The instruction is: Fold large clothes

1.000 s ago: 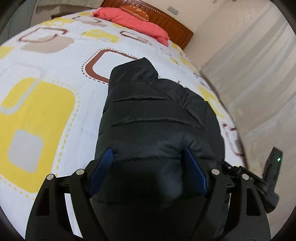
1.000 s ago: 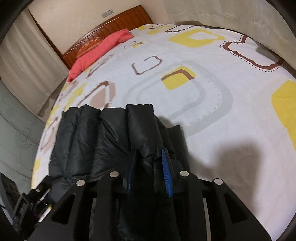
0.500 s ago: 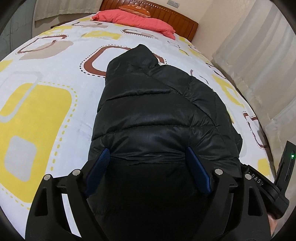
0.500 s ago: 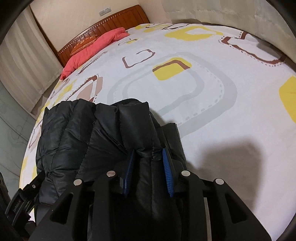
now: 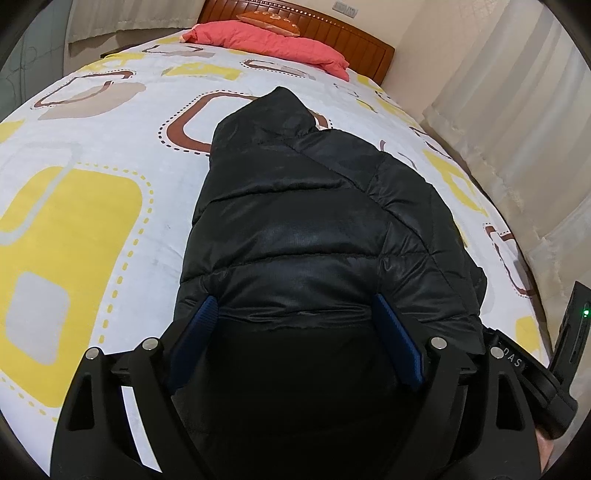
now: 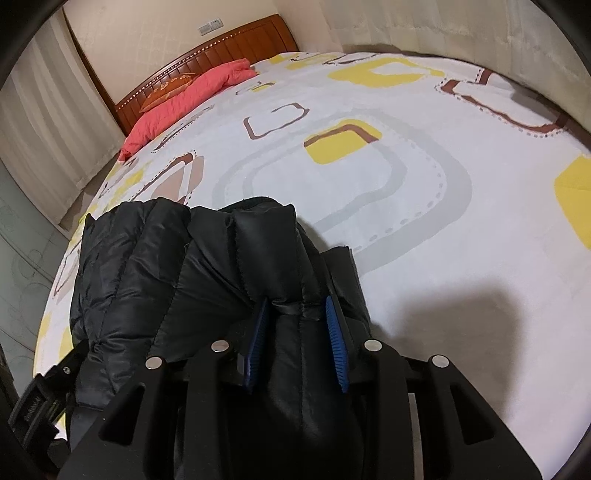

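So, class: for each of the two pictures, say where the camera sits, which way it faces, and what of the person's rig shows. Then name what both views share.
Left wrist: sits behind the left tongs, faces along the jacket toward the headboard; its spread blue pads show, and the right tongs at the right edge.
Right wrist: sits behind the right tongs, faces across the bed; its pads pinch a jacket fold.
Shared: jacket, bed, red pillow, headboard.
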